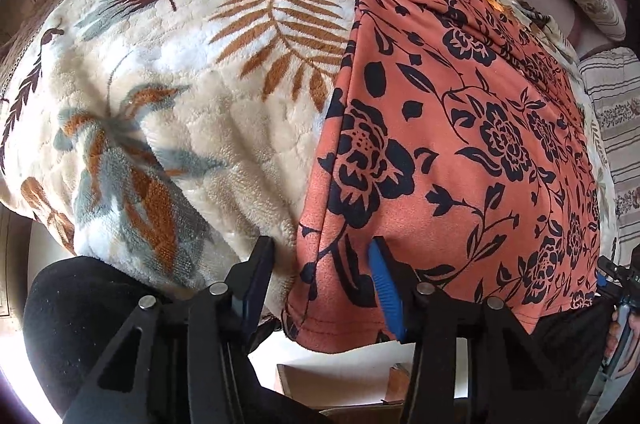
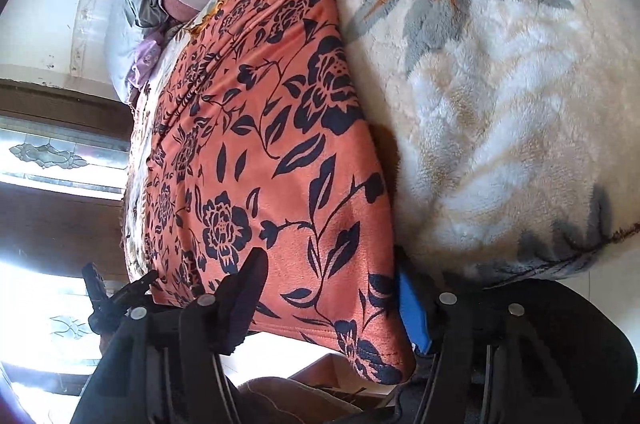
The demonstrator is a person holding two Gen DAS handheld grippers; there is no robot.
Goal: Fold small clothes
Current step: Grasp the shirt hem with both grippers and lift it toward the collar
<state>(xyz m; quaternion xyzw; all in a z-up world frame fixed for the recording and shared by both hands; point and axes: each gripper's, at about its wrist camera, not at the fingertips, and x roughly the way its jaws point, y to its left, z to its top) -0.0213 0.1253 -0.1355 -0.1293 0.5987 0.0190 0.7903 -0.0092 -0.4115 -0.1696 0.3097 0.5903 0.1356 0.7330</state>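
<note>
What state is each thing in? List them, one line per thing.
Orange floral garment: laid flat in a long strip, near hem hanging over the edge.
Leaf-print blanket: spread out under the garment.
Left gripper: open, fingers astride one near corner of the garment.
Right gripper: open, fingers astride the other near corner.

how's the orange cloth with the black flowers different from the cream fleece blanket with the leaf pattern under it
The orange cloth with black flowers is thin and smooth; the cream fleece blanket with orange and grey leaves is thick and fluffy. The cloth is a narrow folded strip with a stitched hem; the blanket spreads far wider. Both carry plant prints and hang over the near edge.
</note>
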